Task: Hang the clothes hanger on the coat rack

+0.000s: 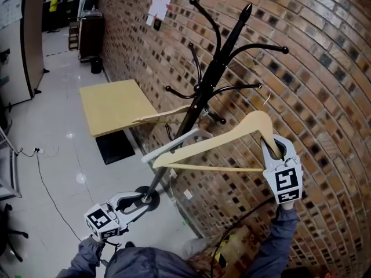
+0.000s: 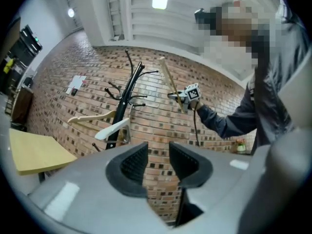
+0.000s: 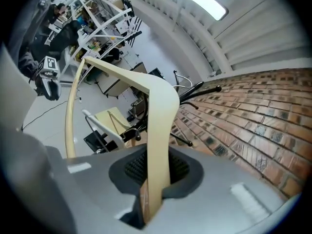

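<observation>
Holding the wooden hanger [image 1: 220, 137] clamped in my right gripper [image 1: 272, 147], up beside the coat rack [image 1: 211, 77], while my left gripper [image 1: 147, 200] sits lower, jaws apart and empty.

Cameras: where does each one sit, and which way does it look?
Head view: on the person's head, looking steeply down at the coat rack; shows both sleeves, left gripper and right gripper.
Left gripper view: on the left gripper, facing the brick wall; its empty fingers show, apart.
Right gripper view: on the right gripper, looking along the hanger its fingers squeeze.
Shared: all see the coat rack.
</observation>
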`<state>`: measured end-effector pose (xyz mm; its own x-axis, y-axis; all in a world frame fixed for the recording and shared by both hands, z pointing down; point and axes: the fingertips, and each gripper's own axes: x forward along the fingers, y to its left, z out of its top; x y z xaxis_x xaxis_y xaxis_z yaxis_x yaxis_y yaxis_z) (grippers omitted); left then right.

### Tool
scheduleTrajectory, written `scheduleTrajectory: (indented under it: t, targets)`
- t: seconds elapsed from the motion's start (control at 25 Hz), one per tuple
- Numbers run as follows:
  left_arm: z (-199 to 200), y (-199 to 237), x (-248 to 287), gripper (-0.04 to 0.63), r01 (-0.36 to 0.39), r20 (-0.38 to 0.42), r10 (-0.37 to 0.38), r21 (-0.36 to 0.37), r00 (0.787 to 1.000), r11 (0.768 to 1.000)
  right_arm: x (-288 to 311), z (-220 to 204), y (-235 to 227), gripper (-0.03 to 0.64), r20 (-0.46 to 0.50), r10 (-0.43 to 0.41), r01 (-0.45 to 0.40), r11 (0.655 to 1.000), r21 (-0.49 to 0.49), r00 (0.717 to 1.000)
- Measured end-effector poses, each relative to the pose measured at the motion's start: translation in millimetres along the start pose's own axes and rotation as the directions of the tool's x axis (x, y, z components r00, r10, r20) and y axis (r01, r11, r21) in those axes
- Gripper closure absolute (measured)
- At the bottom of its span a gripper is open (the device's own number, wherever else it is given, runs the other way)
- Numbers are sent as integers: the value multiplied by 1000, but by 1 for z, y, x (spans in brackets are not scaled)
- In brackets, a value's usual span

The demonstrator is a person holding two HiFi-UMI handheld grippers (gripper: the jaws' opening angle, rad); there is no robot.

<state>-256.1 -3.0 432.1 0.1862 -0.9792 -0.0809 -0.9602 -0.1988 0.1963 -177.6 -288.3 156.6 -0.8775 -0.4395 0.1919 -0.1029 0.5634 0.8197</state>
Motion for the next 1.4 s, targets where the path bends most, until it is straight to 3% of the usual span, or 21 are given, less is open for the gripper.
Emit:
scheduleTrajectory:
  t: [0.16, 0.4, 0.56, 0.76, 0.88, 1.04, 1.2, 1.4]
  targets:
    - [52, -17, 32, 453, 93, 37, -96, 83, 995, 992, 15, 22, -46, 574, 22, -32, 32, 999, 0, 999]
    - [118, -41, 65, 453, 160, 55, -180, 255, 982, 954, 32, 34, -110, 574, 66, -74, 69, 994, 80, 995]
    - [153, -49, 81, 453, 183, 71, -212, 292, 975, 939, 39, 25, -140, 574, 59, -74, 65, 987, 144, 996]
    - [184, -61, 103, 453, 212, 55, -248, 361, 967, 908, 58, 11, -141, 574, 43, -27, 20, 988, 154, 999]
    - [192, -75, 114, 453, 227, 37, -264, 408, 964, 884, 74, 12, -135, 574, 50, 0, -7, 987, 158, 999]
    - [187, -89, 122, 454, 259, 30, -298, 414, 954, 873, 101, 21, -122, 574, 61, 38, -47, 987, 152, 997]
    - [167, -88, 124, 456, 268, 18, -303, 414, 953, 870, 135, 23, -100, 574, 51, 88, -94, 987, 127, 995]
    - [148, -82, 116, 465, 246, 13, -272, 387, 962, 889, 169, 23, -70, 574, 60, 147, -153, 983, 104, 987]
